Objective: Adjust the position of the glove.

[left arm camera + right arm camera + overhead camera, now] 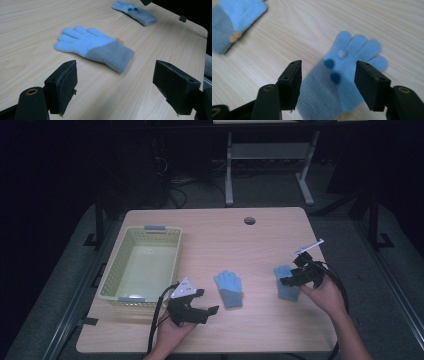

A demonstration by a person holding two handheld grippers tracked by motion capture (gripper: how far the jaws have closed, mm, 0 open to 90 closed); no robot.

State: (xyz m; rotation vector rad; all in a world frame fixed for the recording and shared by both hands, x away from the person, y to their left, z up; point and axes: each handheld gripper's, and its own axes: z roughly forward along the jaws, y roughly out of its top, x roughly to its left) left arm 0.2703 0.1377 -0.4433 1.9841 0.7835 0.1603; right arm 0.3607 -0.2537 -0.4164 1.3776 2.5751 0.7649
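1. High view: two blue gloves lie flat on the wooden table (pixel 265 320), a middle glove (pixel 229 288) near the centre and a right-hand glove (pixel 287 282) well apart from it, with a pale yellow basket (pixel 114 270) standing empty at the left. The left gripper (pixel 205 307) hangs just left of the middle glove, jaws spread and holding nothing
2. Left gripper view: the middle glove (pixel 93 47) lies ahead of the wide-apart jaws, its grey cuff nearest. It looks soft, light and limp, so it should bunch when pinched; the thick cuff seems the surest place to grip
3. Right gripper view: the right gripper (pixel 328 83) is poised over the right-hand glove (pixel 348 65), jaws released either side of its cuff and palm, which carries dark dots
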